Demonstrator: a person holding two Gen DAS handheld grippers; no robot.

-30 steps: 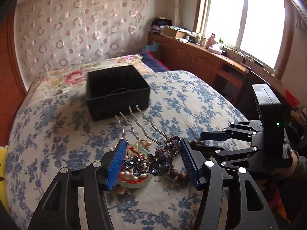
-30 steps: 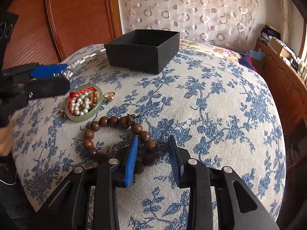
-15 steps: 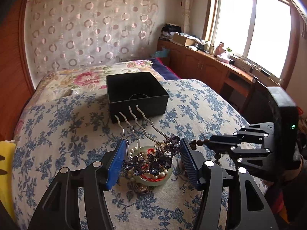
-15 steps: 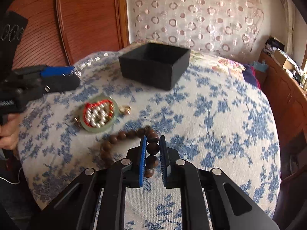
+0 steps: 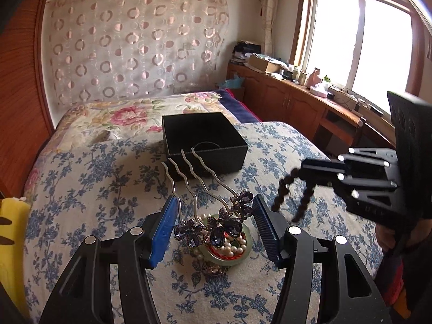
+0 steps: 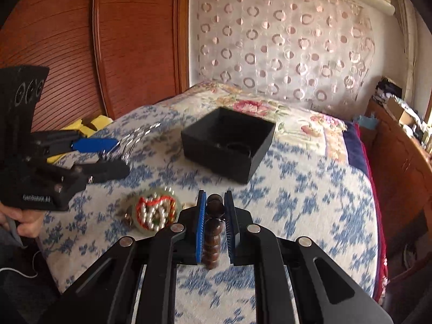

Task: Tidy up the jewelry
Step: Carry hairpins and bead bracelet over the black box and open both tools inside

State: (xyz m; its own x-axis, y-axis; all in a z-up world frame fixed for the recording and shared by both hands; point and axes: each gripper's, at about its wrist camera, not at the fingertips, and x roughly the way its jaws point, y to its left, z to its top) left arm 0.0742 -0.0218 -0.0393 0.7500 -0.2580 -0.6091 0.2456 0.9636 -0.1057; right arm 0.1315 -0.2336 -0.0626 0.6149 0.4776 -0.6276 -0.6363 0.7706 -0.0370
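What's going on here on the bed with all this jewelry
A person is sorting jewelry with two handheld grippers. The right gripper is shut on a brown wooden bead bracelet, which hangs clear of the bedspread. The left gripper holds a purple flower hair comb across its fingers, prongs pointing toward the open black box. A green dish of pearls and red cord sits on the bedspread.
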